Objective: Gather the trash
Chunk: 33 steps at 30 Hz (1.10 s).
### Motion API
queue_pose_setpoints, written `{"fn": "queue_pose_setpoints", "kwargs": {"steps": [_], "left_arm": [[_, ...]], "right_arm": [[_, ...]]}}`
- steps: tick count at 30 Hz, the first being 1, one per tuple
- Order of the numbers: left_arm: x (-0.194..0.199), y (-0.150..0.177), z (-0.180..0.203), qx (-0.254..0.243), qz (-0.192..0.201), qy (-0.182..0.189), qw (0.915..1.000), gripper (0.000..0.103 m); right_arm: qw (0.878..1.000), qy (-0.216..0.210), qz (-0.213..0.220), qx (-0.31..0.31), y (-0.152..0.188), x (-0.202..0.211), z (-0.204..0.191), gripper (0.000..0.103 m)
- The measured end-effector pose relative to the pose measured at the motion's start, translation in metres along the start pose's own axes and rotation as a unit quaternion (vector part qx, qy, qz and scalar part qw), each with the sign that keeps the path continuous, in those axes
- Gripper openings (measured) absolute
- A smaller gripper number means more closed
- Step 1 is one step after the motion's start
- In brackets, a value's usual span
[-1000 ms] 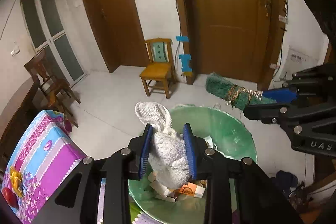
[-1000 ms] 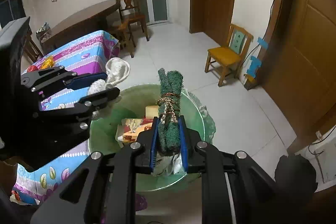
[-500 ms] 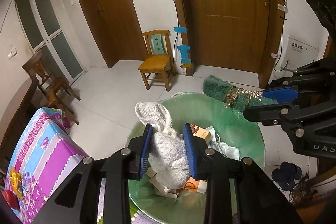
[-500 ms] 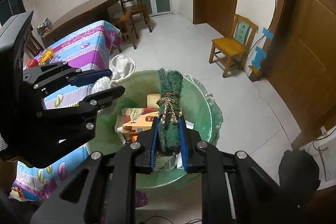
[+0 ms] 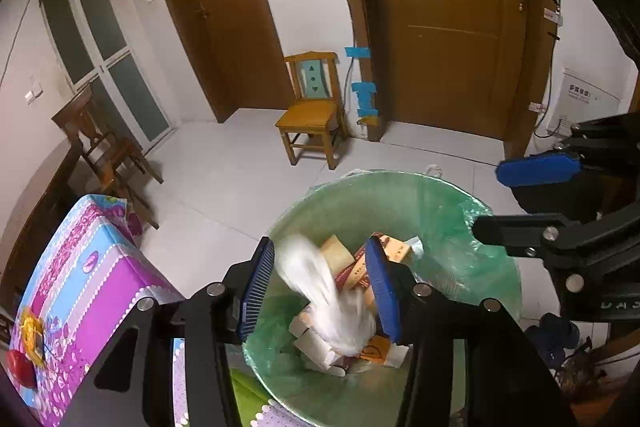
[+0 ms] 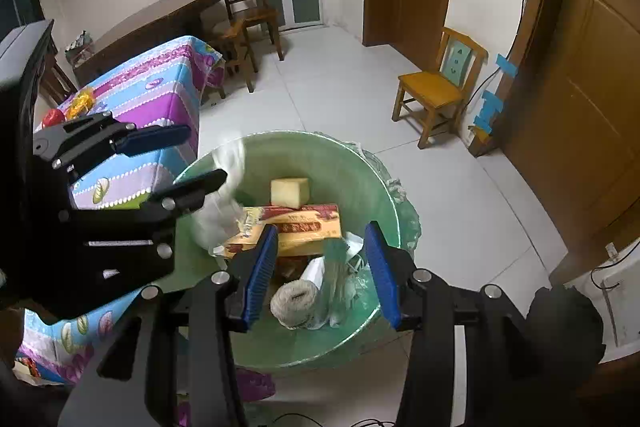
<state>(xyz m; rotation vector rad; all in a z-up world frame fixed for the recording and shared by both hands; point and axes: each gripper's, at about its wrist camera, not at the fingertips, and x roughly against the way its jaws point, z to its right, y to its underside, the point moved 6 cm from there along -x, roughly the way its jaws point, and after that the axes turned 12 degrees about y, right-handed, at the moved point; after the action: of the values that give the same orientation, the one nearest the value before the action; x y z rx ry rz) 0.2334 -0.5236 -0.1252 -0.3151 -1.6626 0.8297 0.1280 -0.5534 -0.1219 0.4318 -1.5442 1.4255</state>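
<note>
Left wrist view looks down past the left gripper (image 5: 322,285), whose jaws are spreading apart over a green-lined trash bin (image 5: 404,195); a white cloth (image 5: 324,303), blurred with motion, sits in the gap between the blue pads without being pressed by either and hangs just over the bin's contents. Below and ahead of those jaws the bin holds a pale yellow block (image 5: 338,257), a red and orange carton (image 5: 384,255) and several white and tan scraps, partly hidden by the cloth. To the right of these jaws the right gripper (image 5: 516,199) reaches in over the bin's rim. From the right wrist view, the right gripper's jaws are likewise opening with nothing pinched; a blurred green bundle (image 6: 336,267) lies between and below the pads, inside the bin. Just beside it, toward the left pad, sits a roll of twine (image 6: 294,301), and ahead of the jaws lie the carton and the yellow block. To the left of the jaws the left gripper hovers at the bin's edge, beyond it a surface (image 6: 160,95) under a purple and blue patterned cover. A second earlier both pairs of jaws were clamped, the left on the white cloth and the right on the green bundle held up over the bin; now both things have been let go.
</note>
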Motion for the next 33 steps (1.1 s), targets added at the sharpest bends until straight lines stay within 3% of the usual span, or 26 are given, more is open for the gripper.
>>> {"fn": "queue_pose_setpoints", "kwargs": {"steps": [10,15,16,18,20,23,28,33], "left_arm": [[0.006,0.002,-0.002,-0.003,0.007,-0.008,0.9999,0.049],[0.016,0.004,0.005,0.002,0.018,-0.008,0.9998,0.049],[0.021,0.004,0.006,0.003,0.025,-0.008,0.9996,0.051],[0.034,0.005,0.008,0.002,0.045,-0.013,0.9989,0.064],[0.049,0.008,0.013,-0.002,0.069,-0.015,0.9975,0.075],[0.068,0.013,0.019,0.001,0.093,-0.011,0.9956,0.084],[0.104,0.024,0.029,-0.005,0.134,-0.021,0.9907,0.093],[0.139,0.037,0.040,0.022,0.163,0.006,0.9864,0.098]], "right_arm": [[1.000,-0.002,0.004,-0.001,0.003,0.005,0.000,0.044],[0.999,0.004,0.026,-0.018,0.003,0.020,0.008,0.044],[0.999,0.007,0.031,-0.022,0.004,0.022,0.011,0.045],[0.998,0.023,0.055,-0.032,0.007,0.034,0.017,0.060],[0.995,0.028,0.086,-0.043,0.014,0.049,0.021,0.085],[0.991,0.031,0.113,-0.058,0.025,0.066,0.027,0.097],[0.982,0.031,0.155,-0.099,0.048,0.094,0.035,0.097],[0.979,0.044,0.163,-0.117,0.071,0.111,0.032,0.097]]}}
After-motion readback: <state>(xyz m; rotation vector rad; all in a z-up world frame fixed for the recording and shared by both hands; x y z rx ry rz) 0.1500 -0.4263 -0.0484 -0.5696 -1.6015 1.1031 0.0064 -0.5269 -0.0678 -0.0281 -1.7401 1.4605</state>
